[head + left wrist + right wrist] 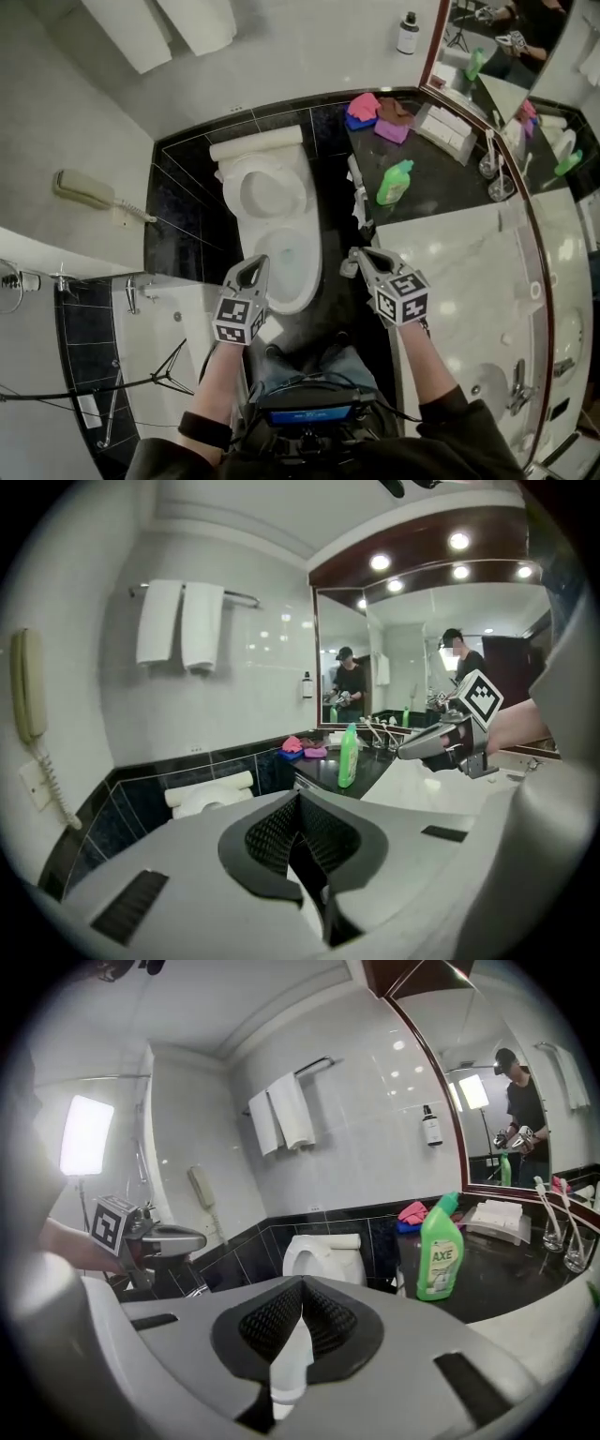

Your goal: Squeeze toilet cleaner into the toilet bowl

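Left claw (252,266) and right claw (362,255) both pinched closed, nothing held, flanking open toilet bowl (315,274), green cleaner bottle (395,182) upright on dark counter (441,183), untouched.

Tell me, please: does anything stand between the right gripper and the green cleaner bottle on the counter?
Nothing visible does. The green cleaner bottle stands upright on the dark counter, in plain sight ahead of the right gripper, whose jaws are shut and empty. Only open air lies between them.
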`<control>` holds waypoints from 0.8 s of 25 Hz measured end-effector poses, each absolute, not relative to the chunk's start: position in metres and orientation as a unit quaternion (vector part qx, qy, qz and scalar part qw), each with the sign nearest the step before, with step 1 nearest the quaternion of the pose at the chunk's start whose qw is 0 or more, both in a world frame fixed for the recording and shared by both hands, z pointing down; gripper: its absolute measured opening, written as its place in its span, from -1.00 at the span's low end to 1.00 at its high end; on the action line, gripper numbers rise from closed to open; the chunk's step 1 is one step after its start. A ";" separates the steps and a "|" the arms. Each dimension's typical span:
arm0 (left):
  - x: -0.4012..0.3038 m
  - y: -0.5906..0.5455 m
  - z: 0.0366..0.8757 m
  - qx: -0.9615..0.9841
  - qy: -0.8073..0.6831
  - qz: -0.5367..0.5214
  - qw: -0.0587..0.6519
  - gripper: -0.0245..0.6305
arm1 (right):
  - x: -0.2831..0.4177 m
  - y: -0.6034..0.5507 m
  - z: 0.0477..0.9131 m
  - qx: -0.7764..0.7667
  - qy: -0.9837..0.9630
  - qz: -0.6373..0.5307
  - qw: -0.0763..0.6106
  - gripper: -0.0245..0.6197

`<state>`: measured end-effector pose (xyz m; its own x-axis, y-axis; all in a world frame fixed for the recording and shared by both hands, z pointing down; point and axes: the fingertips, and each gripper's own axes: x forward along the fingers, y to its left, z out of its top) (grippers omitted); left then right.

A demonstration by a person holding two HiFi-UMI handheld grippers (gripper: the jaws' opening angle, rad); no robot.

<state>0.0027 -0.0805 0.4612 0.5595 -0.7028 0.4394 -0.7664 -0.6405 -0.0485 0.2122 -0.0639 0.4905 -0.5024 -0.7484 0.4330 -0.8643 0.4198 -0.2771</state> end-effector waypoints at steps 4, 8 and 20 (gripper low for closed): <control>-0.057 -0.071 0.464 0.865 -0.449 0.207 0.091 -0.93 | 0.162 -0.063 0.490 0.471 -0.842 0.229 0.130 -0.92; -0.111 -0.062 0.468 0.853 -0.472 0.196 0.107 -0.93 | 0.116 -0.057 0.489 0.461 -0.845 0.230 0.143 -0.92; -0.206 -0.047 0.465 0.839 -0.499 0.181 0.120 -0.93 | 0.050 -0.046 0.489 0.475 -0.836 0.215 0.169 -0.92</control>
<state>-0.2061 -0.0475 0.4651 0.4373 -0.7934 0.4234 -0.8802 -0.4742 0.0203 0.0502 -0.0462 0.4890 -0.4911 -0.7219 0.4876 -0.8675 0.4563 -0.1983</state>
